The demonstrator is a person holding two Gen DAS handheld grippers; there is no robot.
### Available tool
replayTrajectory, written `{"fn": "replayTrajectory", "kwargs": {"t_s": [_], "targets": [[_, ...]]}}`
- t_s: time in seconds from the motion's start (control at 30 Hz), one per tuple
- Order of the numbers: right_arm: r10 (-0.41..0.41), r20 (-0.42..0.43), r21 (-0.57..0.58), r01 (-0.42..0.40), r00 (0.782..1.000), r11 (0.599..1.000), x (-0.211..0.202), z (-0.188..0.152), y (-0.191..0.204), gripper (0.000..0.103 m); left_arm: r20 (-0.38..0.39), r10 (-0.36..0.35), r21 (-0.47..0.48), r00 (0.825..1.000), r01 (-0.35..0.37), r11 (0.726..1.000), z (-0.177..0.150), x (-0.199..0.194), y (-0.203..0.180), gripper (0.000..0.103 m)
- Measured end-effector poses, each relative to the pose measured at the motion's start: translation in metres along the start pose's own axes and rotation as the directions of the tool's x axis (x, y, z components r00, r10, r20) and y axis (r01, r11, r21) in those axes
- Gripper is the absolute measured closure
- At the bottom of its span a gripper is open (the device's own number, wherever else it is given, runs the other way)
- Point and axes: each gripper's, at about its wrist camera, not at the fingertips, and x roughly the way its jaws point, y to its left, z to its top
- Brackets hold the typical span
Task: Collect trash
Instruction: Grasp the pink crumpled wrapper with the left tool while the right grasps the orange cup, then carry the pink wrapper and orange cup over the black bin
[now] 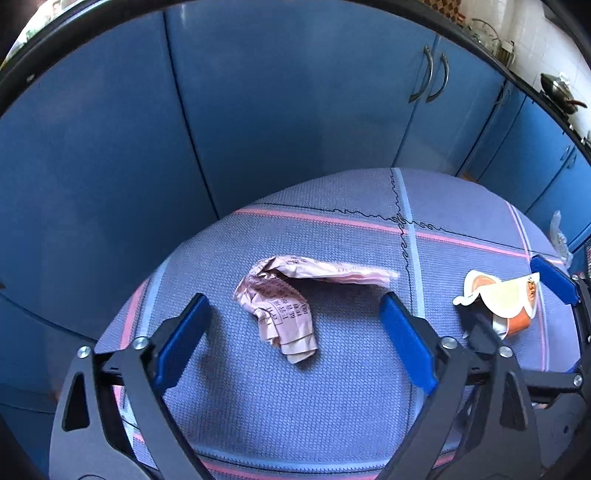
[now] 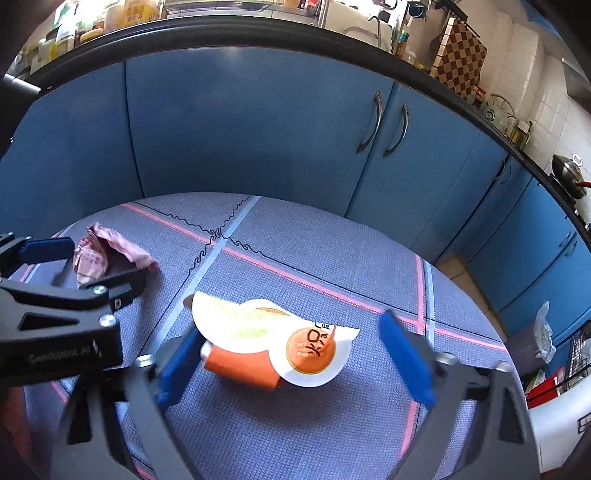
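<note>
A crumpled pink paper wrapper (image 1: 284, 295) lies on the blue checked tablecloth (image 1: 332, 398). My left gripper (image 1: 295, 332) is open, its blue fingers on either side of the wrapper and just short of it. An orange cup with a peeled white lid (image 2: 273, 343) lies on its side on the cloth. My right gripper (image 2: 291, 354) is open around the cup, its left finger close to the cup's base. The cup (image 1: 506, 306) also shows at the right of the left wrist view, and the wrapper (image 2: 107, 254) at the left of the right wrist view.
Blue cabinet doors (image 2: 258, 129) with metal handles stand just behind the table. A dark counter edge (image 2: 258, 33) with kitchen items runs above them. A white bin with bags (image 2: 554, 406) sits on the floor at the right. My left gripper (image 2: 48, 258) reaches in at the left.
</note>
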Motion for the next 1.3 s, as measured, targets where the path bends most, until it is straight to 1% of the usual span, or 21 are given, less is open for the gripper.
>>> {"fn": "replayTrajectory", "kwargs": {"t_s": [0.07,0.1,0.13,0.17,0.23,0.3,0.37,0.47,0.57,0.73,0.97,1.3], "targets": [[0.017,0.005,0.007,-0.017,1.000,1.000,-0.001,0.000,-0.002,0.037,0.014,0.009,0.014,1.000,-0.009,1.000,-0.001,-0.002,-0.001,0.026],[0.017,0.012,0.006,-0.017,1.000,1.000,-0.003,-0.001,-0.003,0.038,0.019,0.011,0.018,1.000,-0.011,1.000,-0.001,-0.003,-0.003,0.030],[0.013,0.019,0.005,-0.013,1.000,1.000,-0.004,-0.001,-0.003,0.039,0.025,0.012,0.023,1.000,-0.013,1.000,-0.001,-0.004,-0.003,0.038],[0.012,0.025,0.007,-0.013,1.000,1.000,-0.005,-0.002,-0.004,0.040,0.032,0.017,0.026,0.999,-0.018,0.999,-0.002,-0.005,-0.003,0.053],[0.016,0.026,0.015,-0.016,1.000,1.000,-0.007,-0.004,-0.006,0.040,0.036,0.011,0.032,0.999,-0.012,0.999,-0.003,-0.008,-0.004,0.066],[0.015,0.022,0.023,-0.016,1.000,1.000,-0.008,-0.006,-0.009,0.040,0.033,-0.013,0.023,0.999,0.013,1.000,-0.005,-0.010,-0.001,0.069],[0.011,0.022,0.027,-0.012,1.000,1.000,-0.010,-0.007,-0.011,0.040,0.035,-0.022,0.020,0.999,0.022,1.000,-0.005,-0.012,0.000,0.076],[0.009,0.026,0.031,-0.010,1.000,0.999,-0.013,-0.009,-0.015,0.040,0.070,-0.034,0.006,0.997,0.034,0.999,-0.009,-0.022,0.006,0.078],[0.005,0.030,0.028,-0.006,1.000,1.000,-0.016,-0.010,-0.015,0.040,0.102,-0.041,0.015,0.994,0.040,0.999,-0.011,-0.033,0.006,0.079],[0.005,0.037,0.038,-0.006,0.999,0.999,-0.024,-0.011,-0.019,0.040,0.129,-0.061,0.022,0.990,0.059,0.998,-0.016,-0.053,0.008,0.079],[0.000,0.051,0.048,-0.002,0.999,0.999,-0.048,-0.017,-0.026,0.040,0.133,-0.069,0.036,0.989,0.064,0.997,-0.025,-0.072,0.004,0.079],[-0.017,0.070,0.046,0.014,0.997,0.999,-0.094,-0.035,-0.037,0.040,0.139,-0.064,0.055,0.988,0.057,0.997,-0.037,-0.099,-0.020,0.079]]}}
